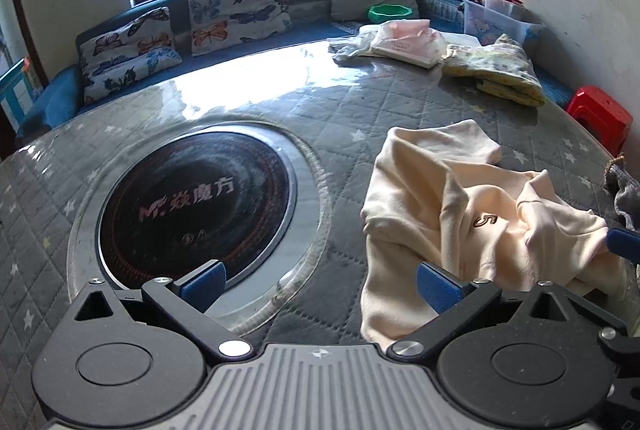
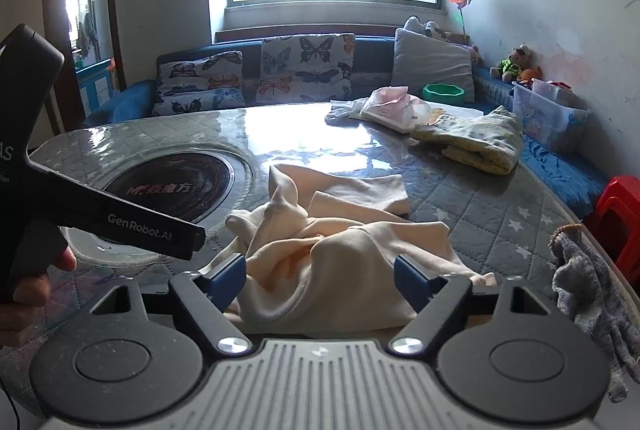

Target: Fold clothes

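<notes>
Hovering my left gripper (image 1: 320, 284) and right gripper (image 2: 320, 280), both spread wide and holding nothing, over a soft, crumpled cream shirt (image 1: 472, 213) on the quilted grey table (image 1: 340, 101).

1. The tabletop (image 1: 360, 117) is round, covered by a grey quilted cloth with small stars under a clear glossy sheet.
2. A black round cooktop (image 1: 196, 205) is set into it.
3. A crumpled cream garment (image 1: 472, 213) lies on it near the front.
4. Farther back lie a folded yellow patterned cloth (image 1: 496, 73) and a pink-white bundle (image 1: 404, 39).
5. A grey knitted cloth (image 2: 588, 294) drapes over the right edge.
</notes>
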Demonstrator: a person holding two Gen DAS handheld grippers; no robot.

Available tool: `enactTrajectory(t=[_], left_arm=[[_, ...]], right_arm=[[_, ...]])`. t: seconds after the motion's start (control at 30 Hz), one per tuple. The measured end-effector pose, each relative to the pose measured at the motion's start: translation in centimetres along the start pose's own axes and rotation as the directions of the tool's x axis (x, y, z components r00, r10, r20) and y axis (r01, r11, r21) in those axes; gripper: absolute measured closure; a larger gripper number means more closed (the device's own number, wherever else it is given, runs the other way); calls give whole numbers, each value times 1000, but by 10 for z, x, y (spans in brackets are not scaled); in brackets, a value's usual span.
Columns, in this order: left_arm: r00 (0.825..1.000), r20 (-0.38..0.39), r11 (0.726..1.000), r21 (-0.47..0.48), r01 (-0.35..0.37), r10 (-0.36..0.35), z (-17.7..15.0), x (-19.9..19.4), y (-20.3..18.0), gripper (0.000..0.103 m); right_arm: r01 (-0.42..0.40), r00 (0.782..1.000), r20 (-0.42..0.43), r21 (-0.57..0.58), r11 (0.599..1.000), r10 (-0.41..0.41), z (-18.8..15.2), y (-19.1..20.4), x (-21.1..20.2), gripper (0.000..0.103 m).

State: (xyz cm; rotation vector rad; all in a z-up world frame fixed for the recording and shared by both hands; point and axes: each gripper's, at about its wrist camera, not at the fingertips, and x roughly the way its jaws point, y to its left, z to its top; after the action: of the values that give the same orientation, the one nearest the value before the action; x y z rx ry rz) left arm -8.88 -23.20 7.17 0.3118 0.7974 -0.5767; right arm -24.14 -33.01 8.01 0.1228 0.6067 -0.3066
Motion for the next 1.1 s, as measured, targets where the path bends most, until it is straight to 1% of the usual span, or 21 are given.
enactTrajectory(t=[0.17, 0.3, 0.4, 0.53, 0.57, 0.6, 0.77, 0.87, 0.9, 0.97, 1.0, 1.1], left_arm=[[1000, 4, 1000, 25, 13, -13, 5, 6, -5, 0], [999, 3, 999, 36, 34, -34, 9, 11, -9, 0], [999, 2, 998, 37, 45, -45, 15, 13, -14, 0], [998, 10, 998, 33, 55, -55, 23, 15, -16, 0], [998, 10, 998, 29, 58, -59, 25, 16, -16, 0], [998, 5, 998, 21, 63, -63, 28, 18, -15, 0], [996, -25, 996, -16, 88, -88, 42, 28, -16, 0], [995, -56, 996, -34, 82, -83, 48, 40, -19, 1], [994, -66, 996, -42, 84, -87, 50, 44, -19, 1], [992, -86, 994, -62, 91, -96, 55, 51, -19, 1], [990, -95, 993, -74, 96, -103, 57, 54, -19, 1], [983, -116, 985, -121, 126, -141, 65, 56, -15, 2]], right_arm=[[8, 1000, -12, 10, 1000, -8, 3, -6, 8, 25], [-5, 1000, -26, 25, 1000, 6, 4, -12, 15, 27], [-9, 999, -35, 28, 1000, 10, 6, -13, 22, 36], [-20, 999, -41, 35, 999, 21, 8, -12, 28, 41], [-19, 999, -44, 35, 999, 20, 8, -11, 30, 42], [-19, 999, -45, 39, 999, 21, 9, -12, 33, 46], [-9, 999, -47, 68, 998, 12, 14, -20, 44, 49], [5, 998, -60, 86, 996, 0, 14, -23, 51, 52], [7, 998, -64, 92, 996, -1, 13, -24, 53, 55], [3, 998, -69, 101, 995, 4, 13, -27, 55, 56], [2, 997, -72, 106, 994, 6, 13, -29, 55, 57], [2, 997, -79, 109, 994, 7, 13, -30, 58, 64]])
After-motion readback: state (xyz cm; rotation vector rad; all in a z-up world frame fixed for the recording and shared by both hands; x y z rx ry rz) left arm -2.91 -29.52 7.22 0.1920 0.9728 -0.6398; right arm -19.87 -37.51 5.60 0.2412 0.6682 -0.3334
